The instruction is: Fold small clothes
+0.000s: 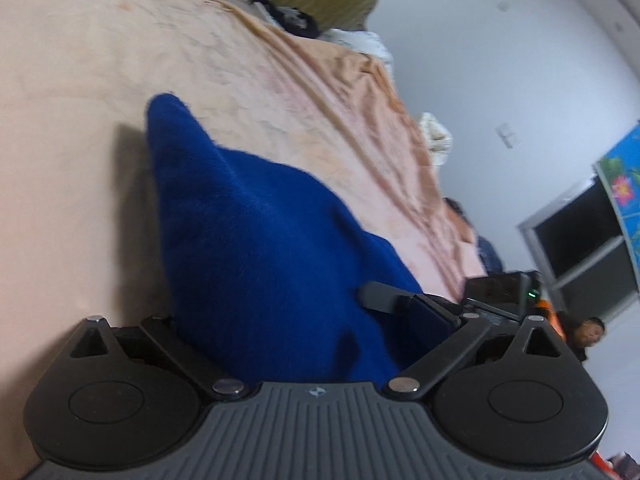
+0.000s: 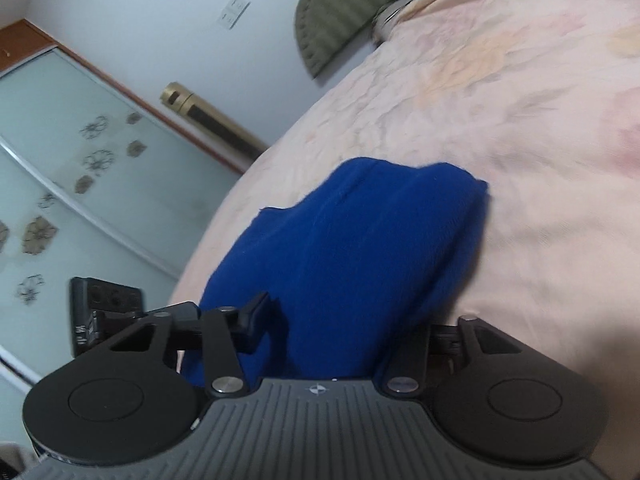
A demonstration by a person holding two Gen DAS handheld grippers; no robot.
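Looking along the left gripper first, its jaws stand spread as wide as they go, and the blue garment rises between them in a fuzzy, tent-like hump on the peach bedspread. No pad can be seen pressing the cloth, so it reads as lying between open fingers, not pinched. The far corner of the garment points away up the bed, likely because the near edge is bunched at the gripper. Beyond it the other gripper's finger reaches in at the cloth's right edge, which suits a two-handed fold.

Turning to the right wrist view, the right gripper has the same blue garment heaped between its fingers, the near part filling the gap. Its jaws are about half spread; whether the pads bite the cloth I cannot tell, since the fabric hides them. The garment rests near the bed's edge on the bedspread, with a wardrobe door behind.
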